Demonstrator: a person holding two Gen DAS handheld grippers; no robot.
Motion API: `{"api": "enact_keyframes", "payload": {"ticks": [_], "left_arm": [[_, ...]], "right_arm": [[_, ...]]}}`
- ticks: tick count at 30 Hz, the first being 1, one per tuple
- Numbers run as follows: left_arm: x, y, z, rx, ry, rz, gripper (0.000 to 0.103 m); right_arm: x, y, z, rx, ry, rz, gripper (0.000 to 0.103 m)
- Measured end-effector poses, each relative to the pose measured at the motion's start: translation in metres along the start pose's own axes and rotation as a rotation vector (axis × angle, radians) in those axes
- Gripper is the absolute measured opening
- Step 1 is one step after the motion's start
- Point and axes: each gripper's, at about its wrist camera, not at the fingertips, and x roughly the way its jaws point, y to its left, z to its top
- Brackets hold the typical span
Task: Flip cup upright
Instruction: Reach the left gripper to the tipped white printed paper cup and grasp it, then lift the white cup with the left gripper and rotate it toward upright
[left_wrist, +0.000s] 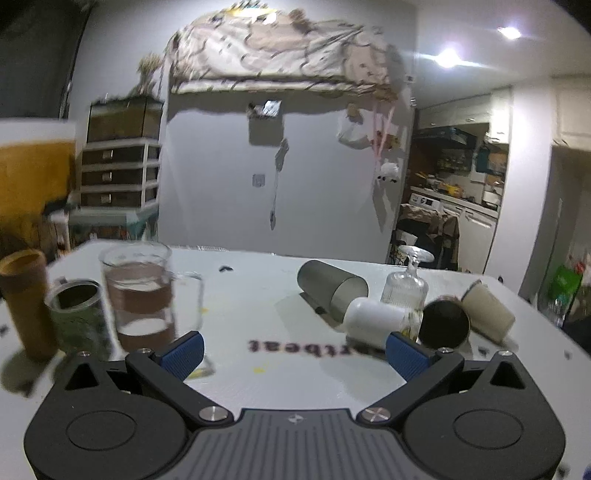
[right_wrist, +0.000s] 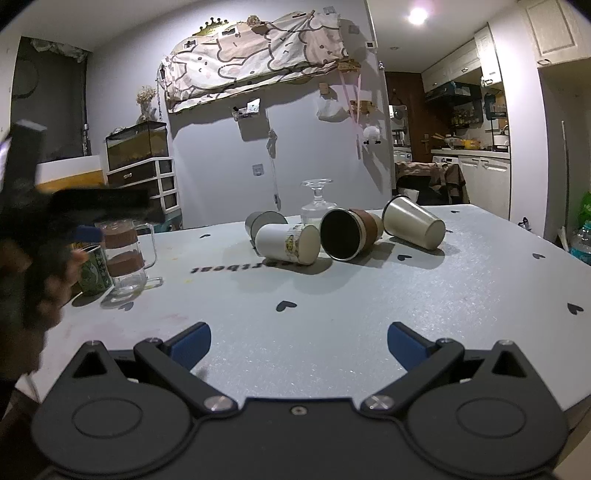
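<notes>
Several cups lie on their sides mid-table: a white cup (right_wrist: 286, 243) (left_wrist: 373, 321), a grey metal cup (left_wrist: 332, 290) (right_wrist: 264, 221), a dark cup with a brown sleeve (right_wrist: 347, 234) (left_wrist: 445, 325) and a cream cup (right_wrist: 415, 221) (left_wrist: 487, 308). A stemmed glass (left_wrist: 406, 286) (right_wrist: 317, 203) stands upside down behind them. My left gripper (left_wrist: 293, 354) is open and empty, low over the table in front of the white cup. My right gripper (right_wrist: 299, 343) is open and empty, nearer the front edge; the blurred left gripper shows at its far left (right_wrist: 88, 233).
At the left stand upright a glass mug (left_wrist: 142, 295) (right_wrist: 125, 254), a green tin cup (left_wrist: 79, 317) (right_wrist: 94, 271) and a tan tube cup (left_wrist: 27, 302). The table (right_wrist: 406, 302) is grey-white with small heart marks. A kitchen lies beyond at the right.
</notes>
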Motion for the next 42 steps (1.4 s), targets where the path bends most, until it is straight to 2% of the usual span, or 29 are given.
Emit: {"api": "enact_keyframes", "payload": {"ticks": [2,9,12,15,19,22,24,26,30,31,32,33,38,42], "left_arm": [[0.018,-0.007,0.008,-0.067,0.044,0.004,0.103],[0.077,-0.029,0.019,-0.286,0.189,-0.056,0.103],[0.107,-0.032,0.016,-0.448,0.281,-0.129,0.102],[0.137,-0.034,0.008,-0.593,0.363,-0.177,0.096],[0.163,-0.04,0.0,-0.683,0.373,-0.181,0.093],[0.177,-0.04,-0.002,-0.742,0.328,-0.162,0.093],[0.187,-0.042,-0.003,-0.758,0.316,-0.133,0.093],[0.198,-0.042,-0.004,-0.778,0.338,-0.102,0.093],[0.203,-0.044,-0.002,-0.76,0.328,-0.103,0.091],[0.204,-0.044,-0.002,-0.76,0.338,-0.11,0.078],[0.206,-0.043,-0.003,-0.77,0.358,-0.128,0.071],[0.207,-0.041,-0.005,-0.792,0.367,-0.155,0.068],[0.192,-0.033,-0.009,-0.788,0.403,-0.21,0.065],[0.17,-0.028,-0.011,-0.718,0.458,-0.277,0.064]], "right_arm": [[0.0,-0.005,-0.001,0.011,0.002,-0.003,0.103],[0.0,-0.023,-0.007,0.047,0.01,-0.025,0.103],[-0.001,-0.032,-0.01,0.061,0.015,-0.039,0.103],[-0.002,-0.039,-0.012,0.066,0.018,-0.052,0.103],[-0.004,-0.05,-0.016,0.073,0.021,-0.073,0.103],[-0.003,-0.057,-0.019,0.081,0.03,-0.087,0.103],[-0.002,-0.059,-0.022,0.082,0.043,-0.093,0.103],[0.001,-0.061,-0.025,0.075,0.061,-0.102,0.103],[0.0,-0.063,-0.026,0.071,0.064,-0.11,0.103],[0.001,-0.063,-0.026,0.073,0.064,-0.112,0.103],[0.001,-0.064,-0.026,0.076,0.065,-0.113,0.103],[0.001,-0.064,-0.026,0.078,0.068,-0.113,0.103],[0.002,-0.059,-0.025,0.07,0.076,-0.096,0.103],[0.002,-0.056,-0.02,0.064,0.058,-0.087,0.103]]}}
